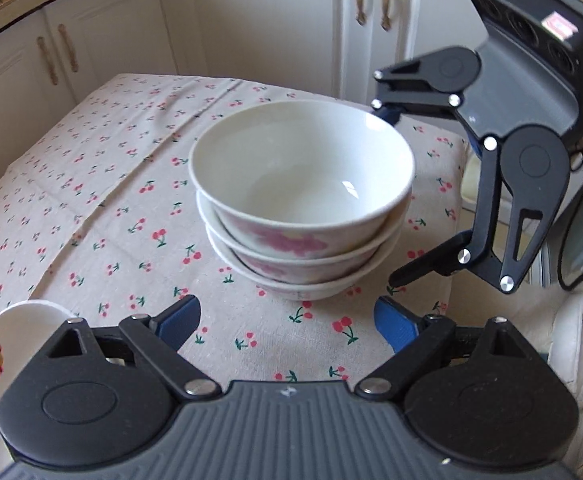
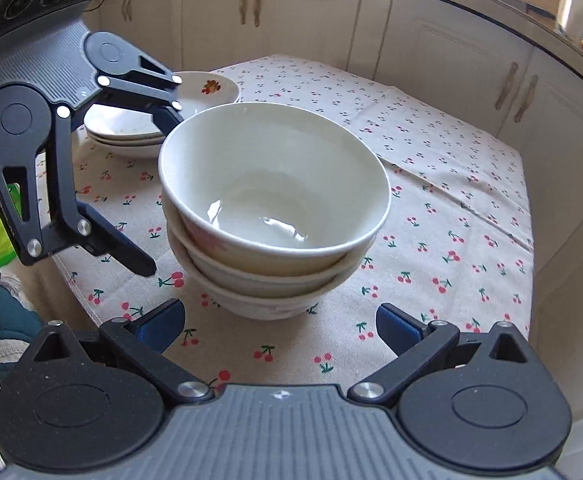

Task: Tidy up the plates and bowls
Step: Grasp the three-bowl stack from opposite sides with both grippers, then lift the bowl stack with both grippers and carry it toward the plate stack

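White pink-flowered bowls (image 1: 301, 196), cherry-print beige tablecloth (image 1: 91, 184)

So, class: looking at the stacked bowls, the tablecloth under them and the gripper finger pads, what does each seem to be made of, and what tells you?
Stacked bowls: likely glazed ceramic; glossy white inside with sharp window glints.
Tablecloth: woven fabric, matte, with fold creases and a printed cherry pattern.
Finger pads: blue, dull, probably rubber or soft plastic; the look leaves it open.
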A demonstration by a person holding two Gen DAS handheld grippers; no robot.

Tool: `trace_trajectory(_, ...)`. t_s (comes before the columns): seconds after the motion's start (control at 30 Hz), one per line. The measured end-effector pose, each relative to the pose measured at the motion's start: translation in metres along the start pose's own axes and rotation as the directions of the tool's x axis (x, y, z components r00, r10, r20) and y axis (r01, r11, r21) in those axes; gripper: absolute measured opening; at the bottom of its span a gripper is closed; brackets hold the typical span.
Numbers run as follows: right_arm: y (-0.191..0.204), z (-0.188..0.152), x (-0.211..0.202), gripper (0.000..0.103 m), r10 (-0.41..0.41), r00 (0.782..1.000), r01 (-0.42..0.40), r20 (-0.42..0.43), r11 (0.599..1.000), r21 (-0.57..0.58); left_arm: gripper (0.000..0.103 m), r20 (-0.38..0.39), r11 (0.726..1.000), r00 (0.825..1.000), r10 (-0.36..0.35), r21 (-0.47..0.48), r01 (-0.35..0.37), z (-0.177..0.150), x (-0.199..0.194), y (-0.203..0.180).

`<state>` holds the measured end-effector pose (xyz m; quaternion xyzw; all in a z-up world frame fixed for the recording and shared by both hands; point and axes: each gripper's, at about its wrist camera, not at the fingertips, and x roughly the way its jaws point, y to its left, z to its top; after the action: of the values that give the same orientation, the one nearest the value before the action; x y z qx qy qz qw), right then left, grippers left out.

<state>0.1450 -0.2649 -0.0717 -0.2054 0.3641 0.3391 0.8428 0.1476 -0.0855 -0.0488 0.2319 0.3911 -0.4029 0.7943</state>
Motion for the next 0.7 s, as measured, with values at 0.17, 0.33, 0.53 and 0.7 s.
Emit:
trace_trajectory(0.17, -0.009, 0.006, 0.011, 0.103, 0.028, 0.999, -0.029, -0.021, 0.998, -0.053, 0.092, -0.03, 0.998, 0.999, -0.04, 0.041, 0.041, 0.008, 0.015, 0.007)
trace_trajectory(0.33, -0.016, 0.01, 0.016, 0.102, 0.07, 0.997, -0.073, -0.045, 0.993, -0.088, 0.092, -0.042, 0.994, 0.996, -0.08, 0.07, 0.082, 0.014, 0.022, 0.014)
trace_trajectory(0.53, -0.016, 0.016, 0.014, 0.098, 0.114, 0.992, -0.121, -0.06, 0.986, -0.117, 0.091, -0.038, 0.986, 0.99, -0.138, 0.086, 0.141, 0.016, 0.025, 0.02)
trace_trajectory(0.7, -0.016, 0.025, 0.009, 0.097, 0.139, 0.988, -0.147, -0.063, 0.979, -0.141, 0.091, -0.027, 0.978, 0.983, -0.18, 0.104, 0.182, 0.016, 0.022, 0.021)
